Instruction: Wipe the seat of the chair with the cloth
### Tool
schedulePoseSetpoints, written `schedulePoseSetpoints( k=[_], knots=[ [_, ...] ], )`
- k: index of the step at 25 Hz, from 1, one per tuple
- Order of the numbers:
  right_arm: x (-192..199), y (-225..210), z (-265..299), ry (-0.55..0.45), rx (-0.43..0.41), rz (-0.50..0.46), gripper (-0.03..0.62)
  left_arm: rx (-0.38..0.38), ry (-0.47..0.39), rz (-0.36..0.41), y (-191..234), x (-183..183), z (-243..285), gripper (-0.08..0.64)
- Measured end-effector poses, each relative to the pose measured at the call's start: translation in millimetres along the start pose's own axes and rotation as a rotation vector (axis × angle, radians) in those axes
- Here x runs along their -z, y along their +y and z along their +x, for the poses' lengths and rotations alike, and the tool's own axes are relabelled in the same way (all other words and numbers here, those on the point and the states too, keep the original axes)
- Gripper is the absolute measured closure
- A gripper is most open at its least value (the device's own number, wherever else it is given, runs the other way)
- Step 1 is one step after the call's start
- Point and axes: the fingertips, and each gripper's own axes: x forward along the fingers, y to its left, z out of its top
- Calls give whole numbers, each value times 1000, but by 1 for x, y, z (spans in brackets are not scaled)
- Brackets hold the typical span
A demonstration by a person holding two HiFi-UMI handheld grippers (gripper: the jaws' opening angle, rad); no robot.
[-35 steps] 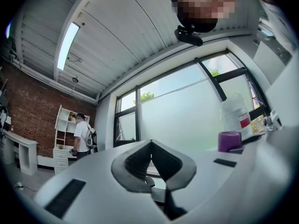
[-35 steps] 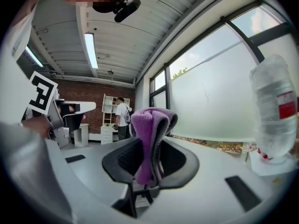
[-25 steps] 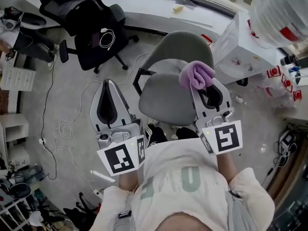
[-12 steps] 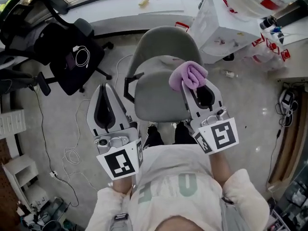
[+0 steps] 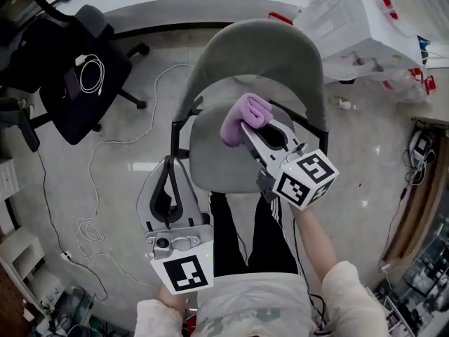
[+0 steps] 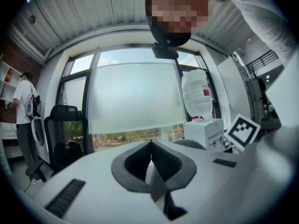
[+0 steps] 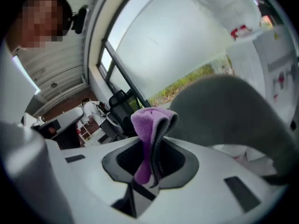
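Right gripper (image 5: 247,126): I see it clenched on the purple cloth (image 5: 240,114), held over the grey chair seat (image 5: 210,156) | right gripper view alone shows the fold nipped between the jaws | Left gripper (image 5: 168,164): jaws together, empty, beside the seat's front-left edge | its own view shows only the window (image 6: 135,97).

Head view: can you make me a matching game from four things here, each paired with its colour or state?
1 cloth
2 chair seat
3 left gripper
4 black office chair

A grey, below the cloth
B shut, holding nothing
C purple, clamped in the right gripper
D white cable lying on it

Pairs: 1-C, 2-A, 3-B, 4-D
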Motion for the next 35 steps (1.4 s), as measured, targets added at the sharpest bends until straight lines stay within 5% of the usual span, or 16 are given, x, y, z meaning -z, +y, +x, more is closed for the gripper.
schedulePoseSetpoints(
  k=[5,11,17,24,35],
  knots=[
    [89,-49,81,177,-48,233,503,-24,40,-32,1,76,14,549],
    [175,-64,151,346,-83,305,505,-41,120,-86,6,155,5,548],
    [238,-63,191,507,-97,350,505,-60,200,-112,5,193,-12,548],
    [277,-83,213,650,-2,374,505,-90,252,-126,17,206,-15,549],
    [276,-115,196,745,74,249,505,-67,262,-142,-1,206,0,548]
  ],
)
